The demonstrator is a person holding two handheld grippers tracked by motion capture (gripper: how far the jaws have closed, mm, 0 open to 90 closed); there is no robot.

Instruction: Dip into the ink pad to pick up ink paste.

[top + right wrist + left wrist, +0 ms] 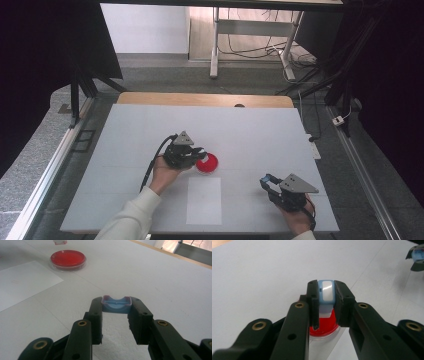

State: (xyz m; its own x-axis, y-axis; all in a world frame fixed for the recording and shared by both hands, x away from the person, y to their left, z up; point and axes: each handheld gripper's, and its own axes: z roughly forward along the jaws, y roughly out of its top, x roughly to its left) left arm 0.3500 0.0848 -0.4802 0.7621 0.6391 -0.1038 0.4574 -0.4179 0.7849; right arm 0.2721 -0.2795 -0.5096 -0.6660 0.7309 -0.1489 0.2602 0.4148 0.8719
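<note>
A round dish of red stuff [206, 163] lies near the middle of the white table. My left gripper [199, 151] hangs at its left edge. Seen from the left gripper view, that gripper [326, 287] is shut on a small light-blue piece with a white face [326, 291], held over the red dish [323, 327]. My right gripper [266, 180] rests near the front right, apart from the dish. Its jaws [116, 301] are shut on a small blue cap-like piece with a pinkish rim [116, 305], and the red dish [68, 258] lies far off at the upper left.
A white paper sheet [204, 200] lies flat in front of the dish, between the two hands; it appears as well in the right gripper view [22, 282]. The table's wooden far edge [205, 99] runs along the back. Dark stands and cables flank both sides.
</note>
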